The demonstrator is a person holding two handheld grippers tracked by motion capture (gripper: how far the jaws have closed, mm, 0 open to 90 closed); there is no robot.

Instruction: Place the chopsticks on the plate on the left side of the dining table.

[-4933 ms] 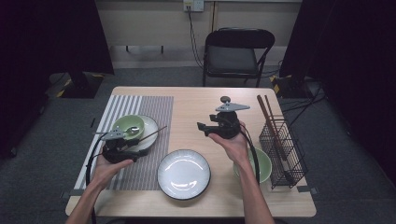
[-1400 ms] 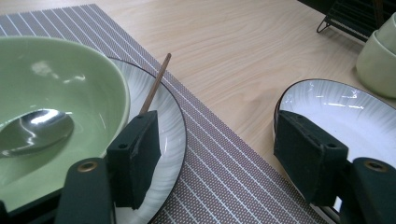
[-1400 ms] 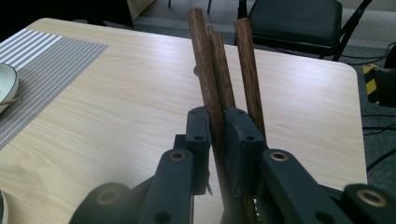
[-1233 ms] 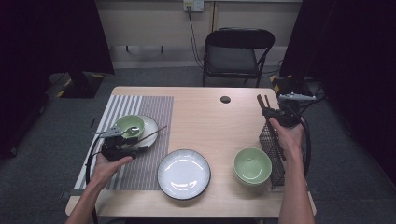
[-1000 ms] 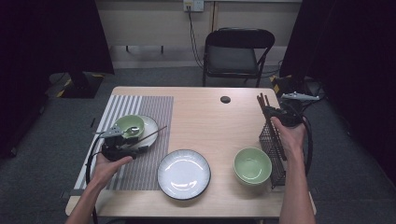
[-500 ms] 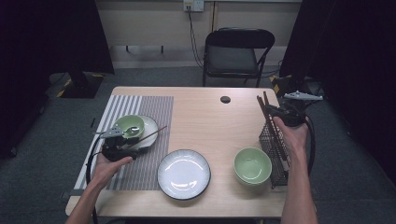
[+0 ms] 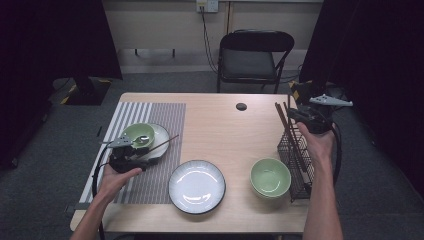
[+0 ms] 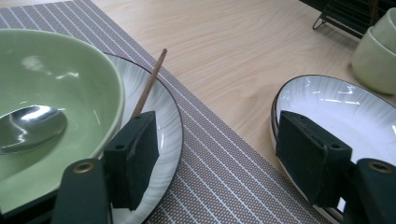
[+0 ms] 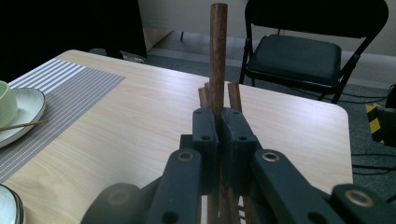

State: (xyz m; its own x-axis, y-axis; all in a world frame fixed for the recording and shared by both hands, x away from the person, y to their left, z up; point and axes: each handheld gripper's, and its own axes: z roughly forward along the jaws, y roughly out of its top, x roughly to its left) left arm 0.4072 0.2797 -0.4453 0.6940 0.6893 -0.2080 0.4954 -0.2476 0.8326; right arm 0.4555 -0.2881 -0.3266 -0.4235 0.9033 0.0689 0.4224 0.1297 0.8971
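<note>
Chopstick [image 9: 218,56] upright between right claw [image 9: 219,135] jaws

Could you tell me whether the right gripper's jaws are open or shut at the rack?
Shut: the right gripper has its jaws pressed against an upright chopstick.

I see the mat [image 7: 150,145] at table [image 7: 220,125] left carrying a plate [image 7: 159,136] with a bowl [image 7: 136,134]; a second plate [image 7: 196,186] front-centre, a second bowl [image 7: 270,176] right of it, the rack [image 7: 296,155] at the right edge.
</note>
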